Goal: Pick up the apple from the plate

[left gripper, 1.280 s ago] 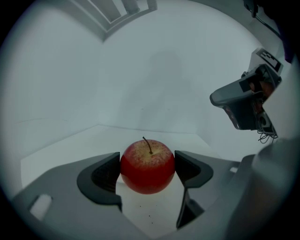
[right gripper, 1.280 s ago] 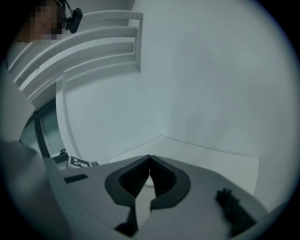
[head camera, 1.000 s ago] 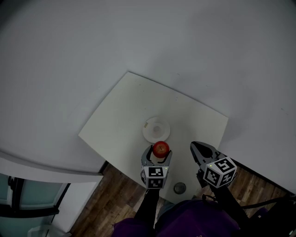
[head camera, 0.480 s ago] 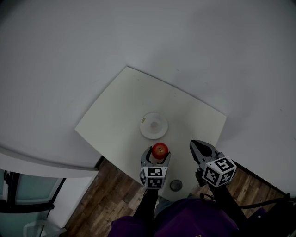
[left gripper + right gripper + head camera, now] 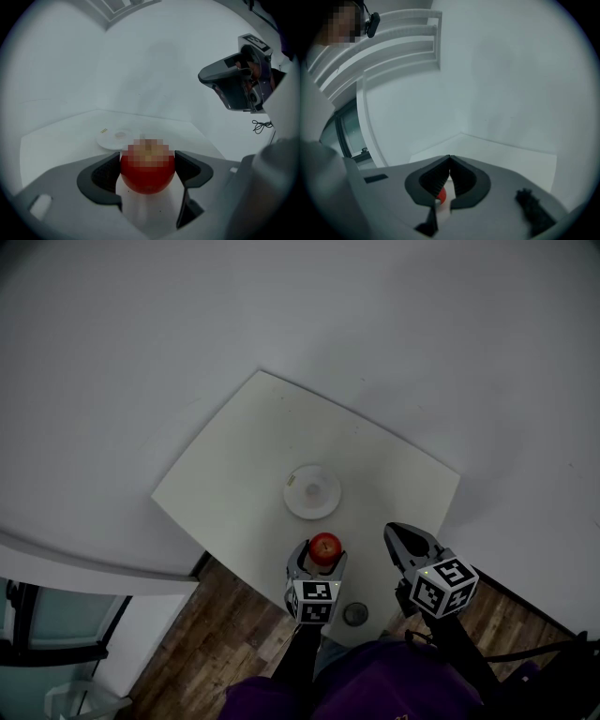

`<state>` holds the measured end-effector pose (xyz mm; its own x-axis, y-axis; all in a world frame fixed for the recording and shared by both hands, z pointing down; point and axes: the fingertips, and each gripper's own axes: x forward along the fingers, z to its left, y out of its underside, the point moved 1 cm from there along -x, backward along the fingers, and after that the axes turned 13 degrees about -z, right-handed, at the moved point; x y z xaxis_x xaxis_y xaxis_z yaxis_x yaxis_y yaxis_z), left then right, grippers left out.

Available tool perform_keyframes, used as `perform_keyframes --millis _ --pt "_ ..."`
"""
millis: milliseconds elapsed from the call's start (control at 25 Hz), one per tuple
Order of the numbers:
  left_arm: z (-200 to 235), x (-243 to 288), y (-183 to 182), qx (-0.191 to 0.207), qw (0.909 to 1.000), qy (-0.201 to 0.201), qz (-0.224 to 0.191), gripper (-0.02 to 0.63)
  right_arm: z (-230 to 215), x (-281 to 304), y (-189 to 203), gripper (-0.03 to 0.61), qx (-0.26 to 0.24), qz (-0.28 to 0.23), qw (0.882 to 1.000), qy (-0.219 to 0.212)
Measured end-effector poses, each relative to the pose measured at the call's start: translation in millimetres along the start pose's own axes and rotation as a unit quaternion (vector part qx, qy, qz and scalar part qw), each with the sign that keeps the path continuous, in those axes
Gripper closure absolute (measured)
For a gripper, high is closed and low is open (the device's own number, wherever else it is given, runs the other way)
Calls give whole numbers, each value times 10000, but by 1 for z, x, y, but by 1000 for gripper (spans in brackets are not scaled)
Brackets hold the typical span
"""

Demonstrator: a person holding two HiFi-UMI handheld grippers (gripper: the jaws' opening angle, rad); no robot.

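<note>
The red apple (image 5: 147,176) sits clamped in the left tool (image 5: 317,563), one dark ridged pad pressing on each side of it. The jaws are only as far apart as the fruit is wide. The apple is off the white plate (image 5: 312,491), on the near side of it towards the person and clear of its rim. The plate lies flat around the middle of the pale counter (image 5: 234,474). To the right of the apple, well apart from it, the right tool (image 5: 450,176) hangs over the counter's near right part. Its jaws are pressed together at the tips with nothing between them. A small round grey object (image 5: 355,614) lies near the counter's near edge, between the two tools. Wooden floor (image 5: 216,643) shows below that edge.
</note>
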<state>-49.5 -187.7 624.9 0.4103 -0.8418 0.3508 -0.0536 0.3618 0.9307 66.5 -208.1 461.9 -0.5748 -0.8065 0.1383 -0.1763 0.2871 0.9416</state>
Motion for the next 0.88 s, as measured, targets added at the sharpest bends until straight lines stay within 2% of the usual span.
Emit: perform_keyframes --millis 440,560,880 --pt "-5 2 7 -38 10000 57 -10 241 -2 0 0 568 6 2 10000 17" --pt "-5 1 9 -168 9998 10 -104 239 -3 0 -1 568 2 -8 10000 12" --pt "-3 -3 6 -173 9994 -55 -296 236 0 1 0 568 9 -5 10000 -64"
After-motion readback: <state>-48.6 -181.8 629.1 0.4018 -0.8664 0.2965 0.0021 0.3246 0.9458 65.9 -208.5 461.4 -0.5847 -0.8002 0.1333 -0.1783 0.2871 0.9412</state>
